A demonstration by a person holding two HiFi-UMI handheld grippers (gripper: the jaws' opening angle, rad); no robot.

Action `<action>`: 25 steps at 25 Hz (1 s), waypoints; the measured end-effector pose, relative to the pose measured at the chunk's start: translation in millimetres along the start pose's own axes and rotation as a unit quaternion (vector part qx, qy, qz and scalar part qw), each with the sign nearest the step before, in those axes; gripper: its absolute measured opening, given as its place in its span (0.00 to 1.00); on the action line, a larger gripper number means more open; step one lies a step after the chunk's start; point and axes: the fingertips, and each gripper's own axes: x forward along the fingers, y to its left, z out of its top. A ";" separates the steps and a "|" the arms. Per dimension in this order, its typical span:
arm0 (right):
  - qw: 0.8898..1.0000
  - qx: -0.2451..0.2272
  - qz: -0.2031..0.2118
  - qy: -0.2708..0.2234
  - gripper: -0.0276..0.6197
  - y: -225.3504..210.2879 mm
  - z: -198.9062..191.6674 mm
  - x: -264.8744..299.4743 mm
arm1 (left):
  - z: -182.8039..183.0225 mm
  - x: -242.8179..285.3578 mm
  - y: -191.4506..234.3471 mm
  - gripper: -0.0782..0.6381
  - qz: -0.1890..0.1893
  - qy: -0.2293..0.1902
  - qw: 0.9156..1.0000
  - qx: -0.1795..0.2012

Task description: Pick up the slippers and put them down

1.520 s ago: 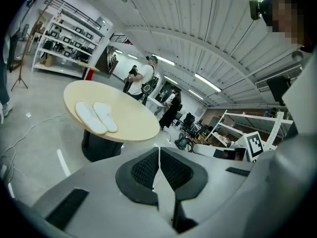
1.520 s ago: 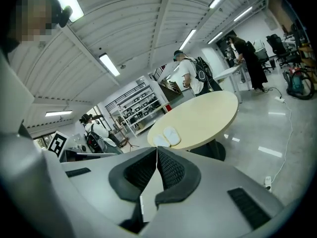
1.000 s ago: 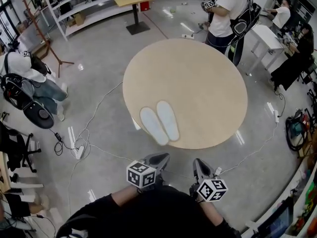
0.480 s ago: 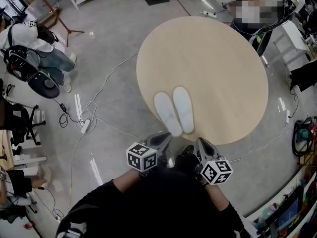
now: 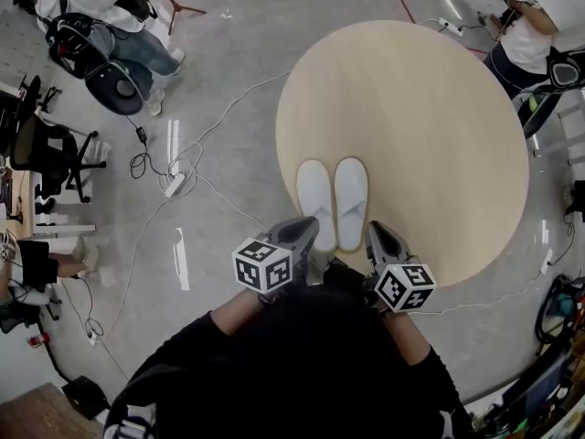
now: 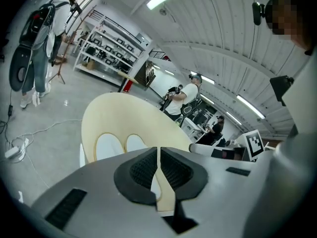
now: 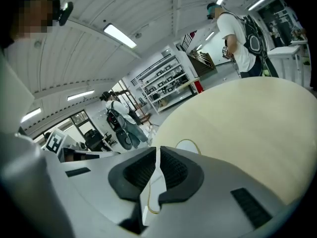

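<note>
— Well, any print worth reading?
— Only black-and-white square markers on the cubes of the left gripper (image 5: pixel 306 229) and right gripper (image 5: pixel 375 233).
— And the room?
— A round, pale wood counter (image 5: pixel 430 126) stands on a glossy grey floor (image 5: pixel 228 80). Cables (image 5: pixel 142 161) trail to its left, shelving (image 6: pixel 105 47) lines the far wall, and a person (image 5: pixel 548 35) stands at the far right.
— The slippers?
— The white slippers (image 5: pixel 332 204) lie flat, side by side, at the counter's near edge, just beyond both grippers. Their long axes run near to far. Which end is the toe I cannot tell.
— Jaws?
— Both pairs are pressed together, with nothing between them.
</note>
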 end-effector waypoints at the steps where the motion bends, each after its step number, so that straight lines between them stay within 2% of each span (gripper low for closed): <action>1: 1.000 0.005 0.003 0.012 0.07 -9.0 1.6 3.9 | -0.2 8.7 -2.6 0.15 0.007 0.002 1.000 -0.002; 4: 0.999 0.012 0.010 0.048 0.07 -34.4 -0.4 14.8 | -3.8 30.3 -2.6 0.15 0.040 0.005 0.999 -0.018; 6: 0.997 0.013 0.018 0.071 0.08 -45.0 -6.0 22.5 | -7.3 36.6 4.9 0.15 0.076 0.003 0.997 -0.031; 7: 0.996 0.015 0.023 0.083 0.13 -48.2 -9.8 26.3 | -9.5 37.5 9.9 0.15 0.095 0.003 0.995 -0.037; 8: 0.995 0.017 0.027 0.094 0.23 -50.9 -13.5 30.1 | -12.0 38.1 15.1 0.15 0.112 0.003 0.993 -0.043; 9: 0.994 0.018 0.031 0.104 0.29 -53.4 -16.9 34.0 | -14.6 39.2 20.3 0.19 0.125 0.005 0.991 -0.051; 11: 0.992 0.020 0.034 0.119 0.31 -57.6 -22.6 42.7 | -20.5 41.4 31.7 0.32 0.142 0.013 0.987 -0.068; 14: 0.990 0.030 0.030 0.135 0.31 -61.5 -30.1 57.0 | -26.9 43.8 48.7 0.36 0.153 0.023 0.984 -0.091; 17: 0.988 0.045 0.021 0.148 0.31 -68.8 -39.5 73.7 | -29.8 53.0 63.7 0.36 0.149 0.030 0.983 -0.105; 25: 0.984 0.047 -0.007 0.174 0.31 -80.7 -48.0 108.6 | -23.9 83.8 100.9 0.40 0.155 0.059 0.981 -0.099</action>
